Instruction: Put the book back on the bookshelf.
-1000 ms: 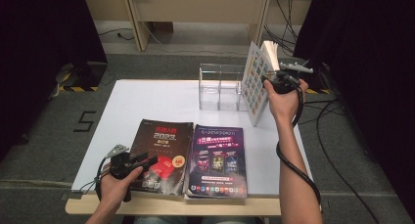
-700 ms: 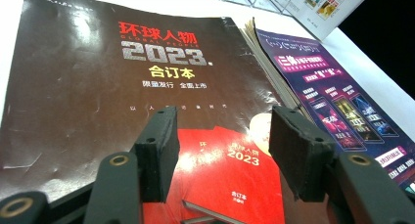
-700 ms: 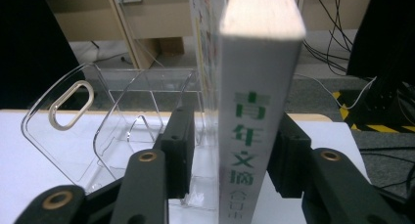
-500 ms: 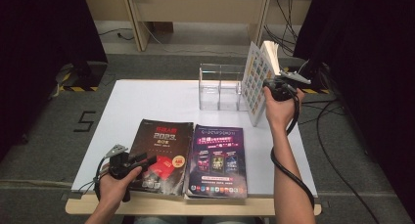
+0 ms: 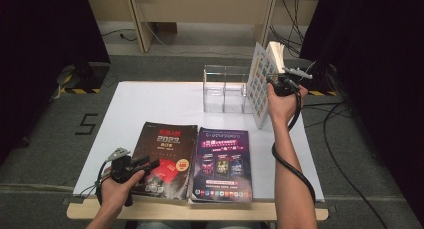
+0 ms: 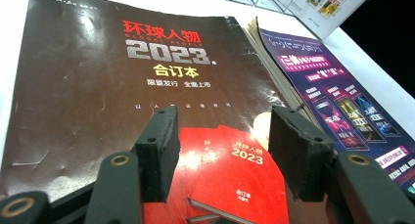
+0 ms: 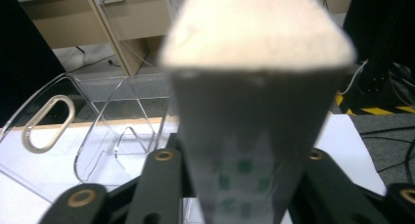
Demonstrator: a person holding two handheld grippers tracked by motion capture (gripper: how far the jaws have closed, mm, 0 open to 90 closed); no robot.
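Upper right, the right claw (image 5: 278,82) clamps a thick white picture book (image 5: 261,84) upright. Lower left, the left claw (image 6: 222,150) hangs apart over a dark brown magazine (image 6: 112,87).

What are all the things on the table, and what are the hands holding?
Table: one, white top.
Dark magazine: one, black and red, flat at the near edge.
Purple magazine: one, flat, right beside the dark one.
Clear file holder: one, see-through, far side.
Thick book: one, white cover with small coloured pictures, held upright beside the holder.
Left gripper: black, open over the dark magazine.
Right gripper: black, shut on the thick book.
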